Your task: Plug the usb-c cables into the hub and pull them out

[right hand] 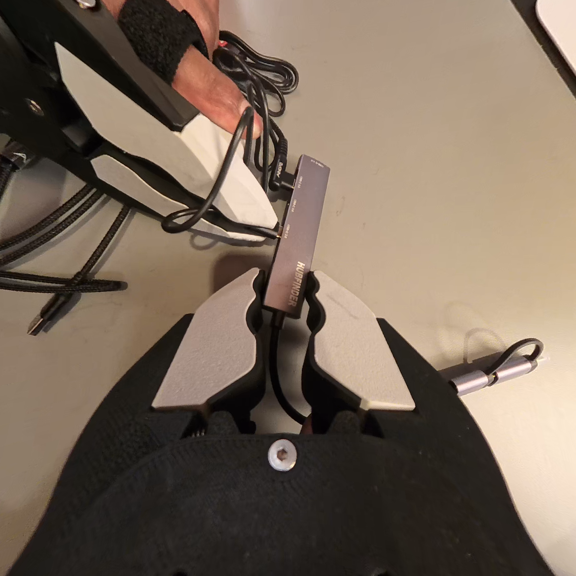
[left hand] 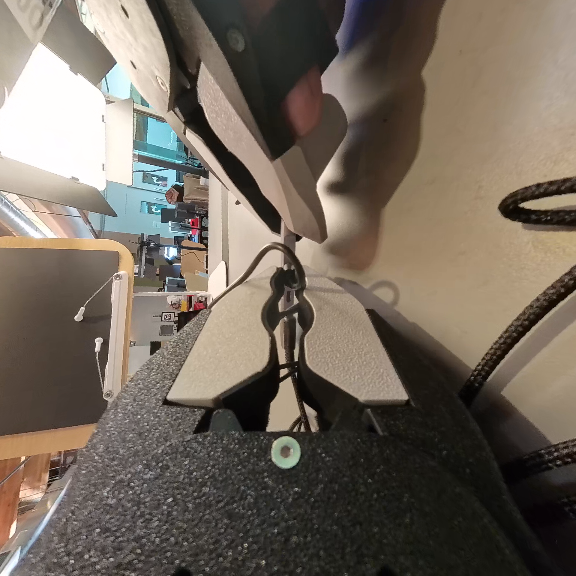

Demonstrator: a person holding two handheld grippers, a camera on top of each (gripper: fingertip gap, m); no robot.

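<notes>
Left wrist view: left gripper (left hand: 288,291) fingers nearly closed, pinching a thin black cable (left hand: 282,249) at its plug end; the cable loops up over the left finger. Hub (left hand: 288,299) seen edge-on only, a thin grey strip just beyond the fingertips, ports hard to make out. Right gripper (left hand: 299,218) comes in from above, tips meeting the hub; its finger gap can't be judged here. Blurred hand (left hand: 358,199) behind it. Braided black cables (left hand: 511,336) curve at right on the beige table (left hand: 467,124). Room clutter far left.

Right wrist view: right gripper (right hand: 285,290) narrowed on the near end of the grey hub (right hand: 299,230), both fingers touching its sides; hub lies flat on the table (right hand: 436,156), its own lead running back between the fingers. Shown only here: the hub's top face and its left port row. An angled black plug (right hand: 282,174) sits in a far port. Left gripper (right hand: 268,224) enters from upper left, its thin cable's plug (right hand: 274,234) at a nearer port; fully seated or not, can't tell. Gloved hand (right hand: 193,68) on that gripper. Braided cables (right hand: 62,237) and a loose plug at left, grey adapter (right hand: 486,374) at right.
</notes>
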